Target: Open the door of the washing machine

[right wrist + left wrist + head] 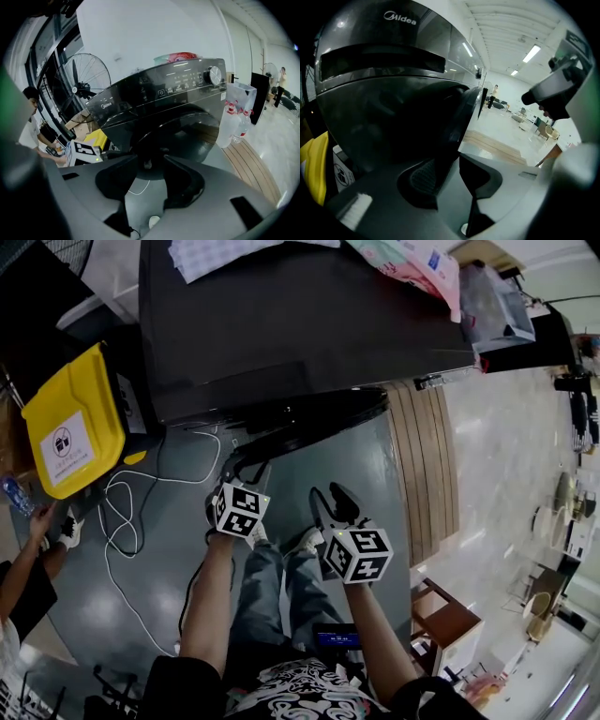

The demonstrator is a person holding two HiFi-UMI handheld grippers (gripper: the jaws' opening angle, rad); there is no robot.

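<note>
Already the washing machine is sitting with its door ajar, the round panel swinging a little way out from the front, so by my reading the latch is freed and the wide swing is what is remaining. Both forearms are reaching forward and down over the person's knees, the left forearm stretching further toward the machine than the right forearm. The left gripper is angling downward and straddling the door's rim: its jaws are standing about half apart, the rim lying against one pad while the other is staying clear, so no clamp is showing yet. The right gripper is hanging back, jaws wide apart and carrying nothing.
</note>
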